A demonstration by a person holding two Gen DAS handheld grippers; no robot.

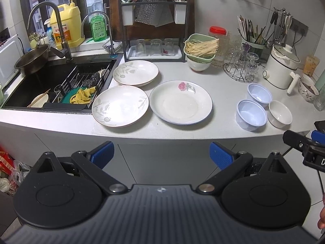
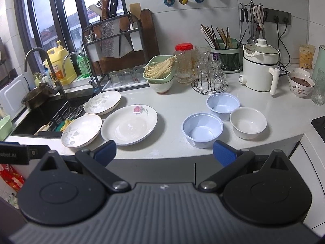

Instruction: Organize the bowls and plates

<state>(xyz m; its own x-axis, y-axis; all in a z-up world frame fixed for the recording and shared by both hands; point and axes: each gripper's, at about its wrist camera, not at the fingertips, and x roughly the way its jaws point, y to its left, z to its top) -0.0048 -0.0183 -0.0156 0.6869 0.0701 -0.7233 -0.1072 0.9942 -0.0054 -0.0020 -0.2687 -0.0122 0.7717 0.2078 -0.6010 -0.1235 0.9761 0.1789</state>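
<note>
Plates and bowls spread on the white tabletop [image 1: 223, 93], both jaws wide open and empty.
Centre frame: rose-printed plate [image 1: 180, 102]; left of it two leaf-patterned plates [image 1: 120, 105] [image 1: 135, 73]; right, two pale blue bowls [image 1: 251, 115] [image 1: 259, 93] and a small white bowl [image 1: 280, 113]. Left gripper [image 1: 161, 155] and right gripper [image 2: 164, 152] hang before the edge. Label writing too blurred to read.

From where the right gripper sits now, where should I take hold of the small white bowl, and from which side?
Pinch the white bowl at its near rim, one finger inside and one outside, coming down from above. It stands upright and open; the blue bowls crowd its left, so the front-right rim looks freest. The right gripper is open.
</note>
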